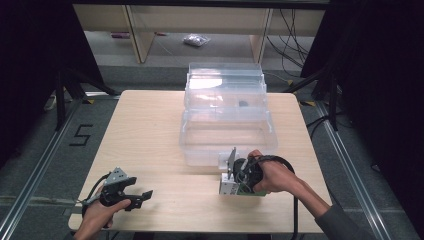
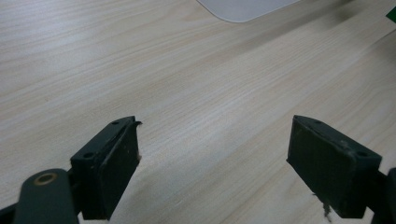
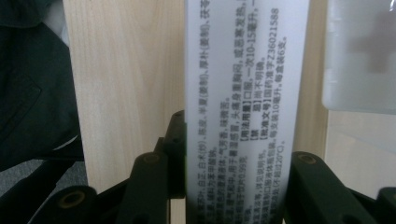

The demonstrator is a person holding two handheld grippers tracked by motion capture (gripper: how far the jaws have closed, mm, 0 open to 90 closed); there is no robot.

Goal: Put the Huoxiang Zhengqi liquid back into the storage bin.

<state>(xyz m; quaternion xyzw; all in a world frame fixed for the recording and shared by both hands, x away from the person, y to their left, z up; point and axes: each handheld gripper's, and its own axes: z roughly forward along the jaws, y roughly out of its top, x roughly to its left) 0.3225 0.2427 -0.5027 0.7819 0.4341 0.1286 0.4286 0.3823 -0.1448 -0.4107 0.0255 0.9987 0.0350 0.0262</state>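
- Dark curtains are hanging on both sides of the room, and a pale wooden table [image 1: 150, 130] is standing in the middle on a grey floor, with wooden furniture legs and cables showing beyond its far edge.
- At the near left corner of the table, the left gripper [image 1: 142, 196] is resting low over the wood in the person's left hand [image 1: 97, 212], pointing toward the right.
- Its jaws are standing wide apart in the left gripper view, with nothing but bare wood grain between them and no pad [image 2: 116, 170] touching anything.
- Toward the middle and far side, a clear plastic bin [image 1: 225, 112] with its lid tipped back is sitting on the table, and a small dark item is lying inside it.
- Just in front of the bin's near wall, a white box [image 1: 229, 186] printed with small black text is standing on the table.
- The right gripper [image 1: 239, 176] is holding this box: in the right gripper view the box [image 3: 245, 93] is running up between the two black jaws, which are pressing on its sides.
- The person's right hand [image 1: 272, 175] is wrapping around that gripper, with a black cable trailing back toward the near edge.
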